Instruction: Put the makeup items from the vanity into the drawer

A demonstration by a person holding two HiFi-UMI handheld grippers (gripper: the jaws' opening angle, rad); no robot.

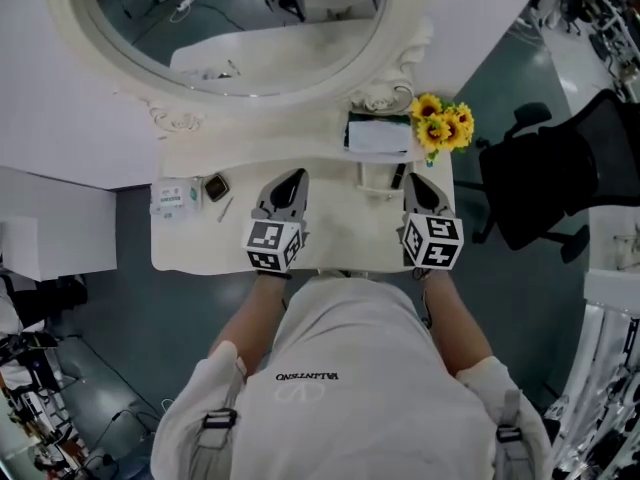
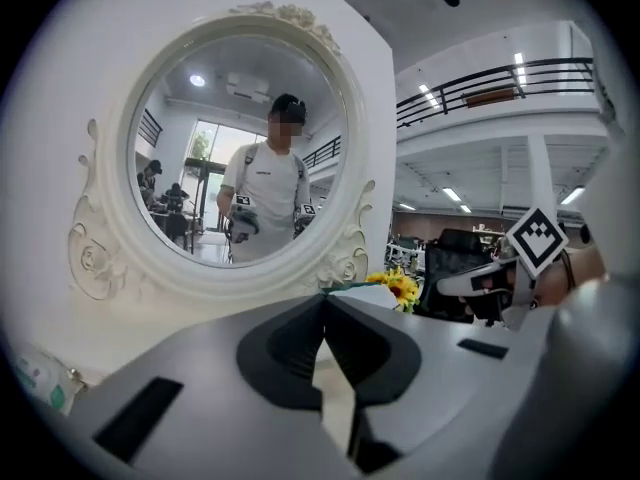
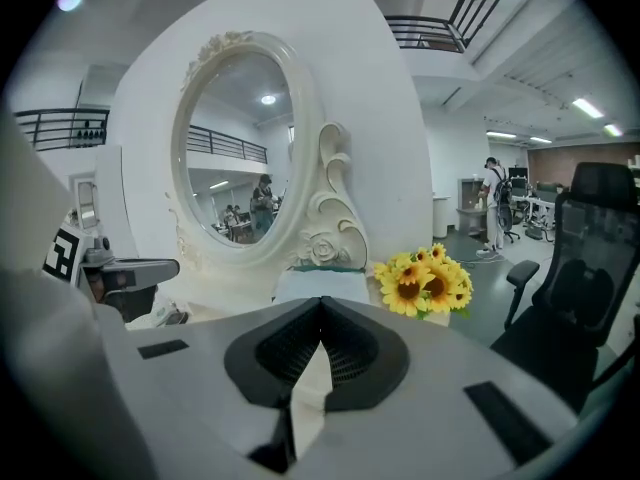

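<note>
From the head view, you stand at the white vanity (image 1: 340, 230) with both tools held over its top: your left gripper (image 1: 291, 185) near the middle and your right gripper (image 1: 419, 189) toward the right end, well apart. The makeup lies on the tabletop. A white packet (image 1: 171, 198), a dark compact (image 1: 216, 186) and a thin stick (image 1: 226, 208) are clustered at the left end, to the left of your left gripper, and a dark tube (image 1: 398, 176) lies just beside your right gripper's tips. A green-and-white box (image 1: 378, 135) and sunflowers (image 1: 443, 123) sit at the back right, below the oval mirror (image 1: 240, 28). In the left gripper view, your left gripper (image 2: 323, 303) has its jaws pressed together with nothing between them, pointed toward the mirror (image 2: 240, 148). In the right gripper view, your right gripper (image 3: 320, 304) is likewise closed and empty, facing the box (image 3: 320, 286) and the sunflowers (image 3: 425, 281)
</note>
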